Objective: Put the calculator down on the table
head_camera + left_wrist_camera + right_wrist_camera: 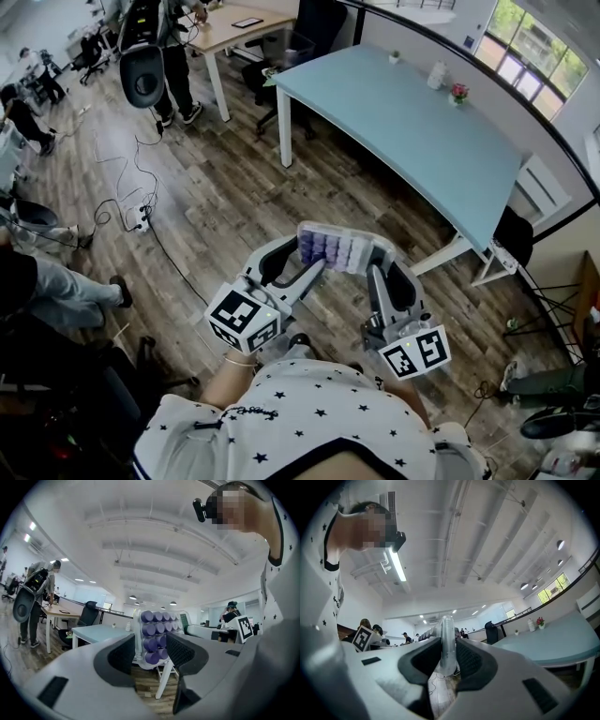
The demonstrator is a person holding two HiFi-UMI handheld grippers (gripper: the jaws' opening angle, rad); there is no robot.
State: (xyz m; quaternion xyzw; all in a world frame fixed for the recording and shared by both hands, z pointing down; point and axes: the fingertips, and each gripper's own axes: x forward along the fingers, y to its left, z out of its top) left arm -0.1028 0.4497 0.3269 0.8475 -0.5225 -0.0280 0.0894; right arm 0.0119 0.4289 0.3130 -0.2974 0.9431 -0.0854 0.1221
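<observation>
Above the wooden floor [206,187], short of the teal desk [412,131], the calculator [342,248] sits clamped by its thin edges in the right gripper [447,656]. The left gripper [305,267] has its jaws apart at the keyed face. The calculator seems light, stiff and smooth, so grip the edges, not the keys.

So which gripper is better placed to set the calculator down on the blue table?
Right. The right gripper is clamped on the edge of the calculator and sits nearer the table. The left gripper has its jaws apart, with the calculator only at their tips.
</observation>
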